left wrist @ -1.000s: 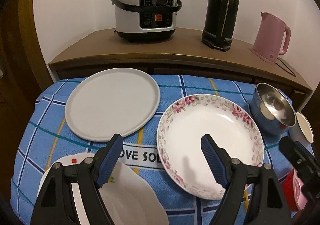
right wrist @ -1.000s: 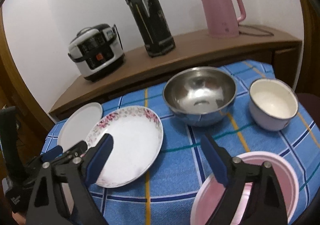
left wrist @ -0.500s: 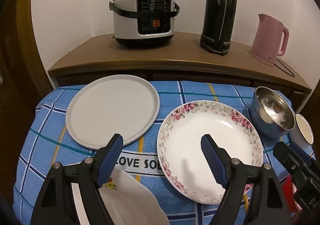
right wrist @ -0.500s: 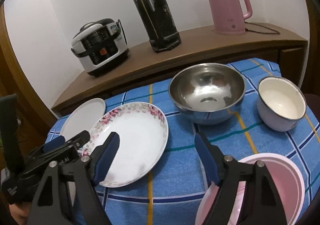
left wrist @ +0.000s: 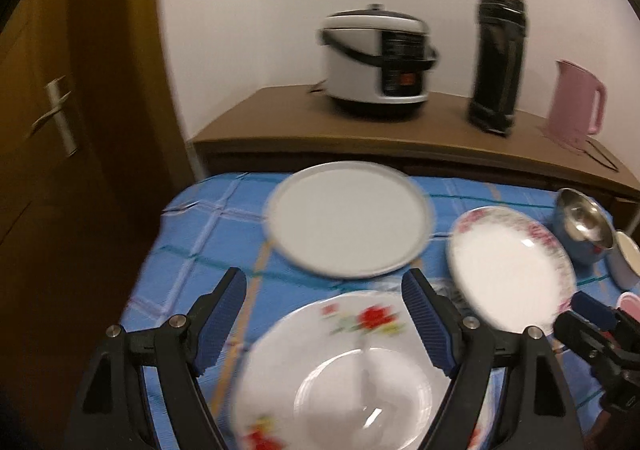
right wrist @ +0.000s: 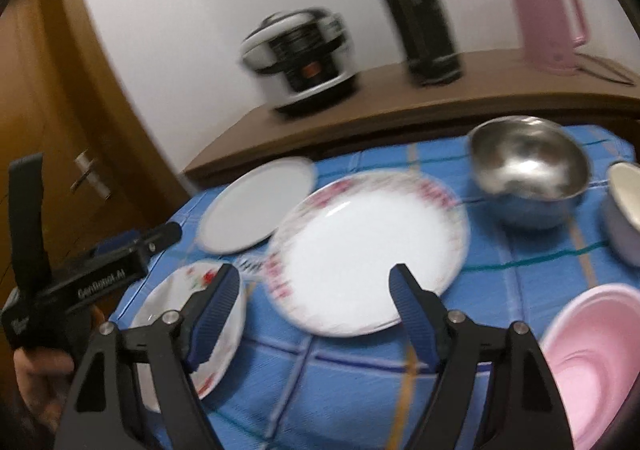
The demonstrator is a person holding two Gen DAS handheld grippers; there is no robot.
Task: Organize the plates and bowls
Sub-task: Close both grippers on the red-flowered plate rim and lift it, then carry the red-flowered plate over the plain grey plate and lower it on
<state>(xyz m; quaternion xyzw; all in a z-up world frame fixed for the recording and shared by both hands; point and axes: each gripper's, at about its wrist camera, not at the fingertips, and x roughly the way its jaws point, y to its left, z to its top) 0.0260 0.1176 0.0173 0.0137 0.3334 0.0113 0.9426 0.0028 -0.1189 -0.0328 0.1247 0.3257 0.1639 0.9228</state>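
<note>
On the blue checked cloth lie a plain grey plate (left wrist: 348, 218), a pink-flowered white plate (left wrist: 508, 266) and a red-flowered deep plate (left wrist: 352, 374). My left gripper (left wrist: 326, 302) is open and empty, over the far rim of the red-flowered plate. My right gripper (right wrist: 314, 294) is open and empty, above the near edge of the pink-flowered plate (right wrist: 368, 250). The steel bowl (right wrist: 528, 178), a white cup-bowl (right wrist: 624, 218) and a pink bowl (right wrist: 600, 362) sit to the right. The left gripper's body (right wrist: 100, 274) shows at the left in the right wrist view. Both views are blurred.
A wooden counter (left wrist: 400, 138) behind the table carries a rice cooker (left wrist: 376, 62), a black thermos (left wrist: 498, 58) and a pink kettle (left wrist: 576, 102). A wooden door with a handle (left wrist: 56, 114) stands at the left. The table edge drops off at the left.
Both grippers swung left. The left view now centres on the red-flowered plate, and the door has come into view. Jaws stay open.
</note>
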